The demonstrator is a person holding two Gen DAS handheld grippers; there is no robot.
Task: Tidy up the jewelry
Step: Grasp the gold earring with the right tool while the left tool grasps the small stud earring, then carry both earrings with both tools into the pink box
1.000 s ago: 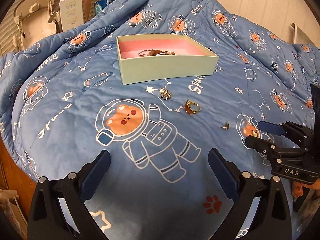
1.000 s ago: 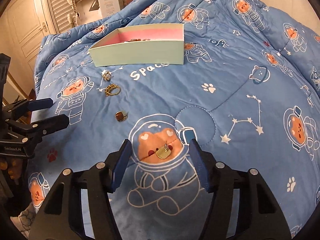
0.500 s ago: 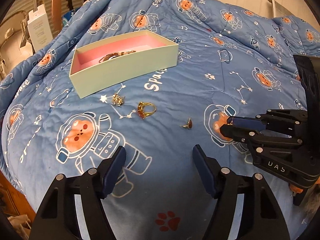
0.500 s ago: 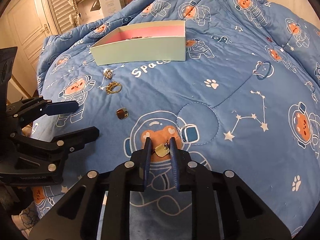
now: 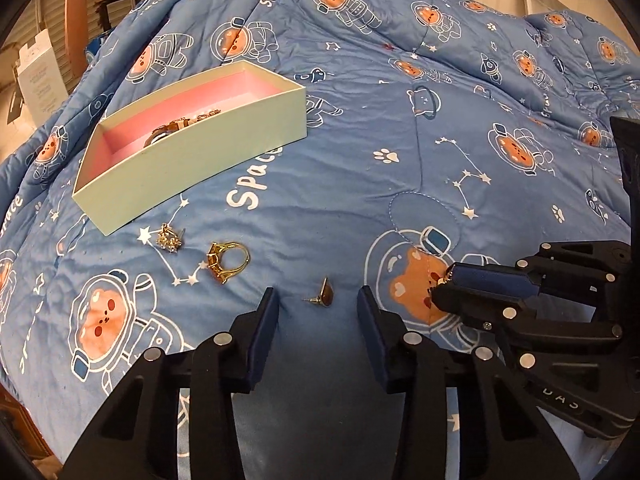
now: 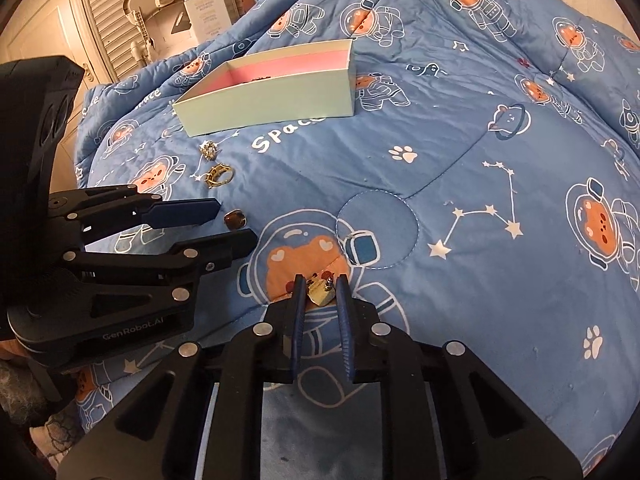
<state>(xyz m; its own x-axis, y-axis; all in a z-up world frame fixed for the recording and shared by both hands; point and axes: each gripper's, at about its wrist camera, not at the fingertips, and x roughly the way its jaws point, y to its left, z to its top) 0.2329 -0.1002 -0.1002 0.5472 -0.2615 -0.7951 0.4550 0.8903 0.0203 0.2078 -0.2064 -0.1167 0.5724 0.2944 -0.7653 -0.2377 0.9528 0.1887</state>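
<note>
A pale green box [image 5: 192,148] with a pink lining sits on the blue quilt and holds several pieces of jewelry [image 5: 180,126]; it also shows in the right wrist view [image 6: 272,100]. On the quilt lie a sparkly earring [image 5: 170,237], a gold ring [image 5: 226,261] and a brown stud earring [image 5: 325,295]. My left gripper [image 5: 317,300] is open with the brown stud between its fingers. My right gripper [image 6: 320,286] is shut on a small gold earring [image 6: 320,294] low over the quilt.
The blue space-bear quilt [image 6: 460,168] covers the whole bed. A white carton [image 6: 206,4] and white furniture [image 6: 152,20] stand beyond the bed's far left edge. The right gripper [image 5: 480,284] lies close to the right of the left one.
My right gripper has closed on the gold earring. My left gripper has moved right and forward and narrowed, so the brown stud now lies between its fingers.
</note>
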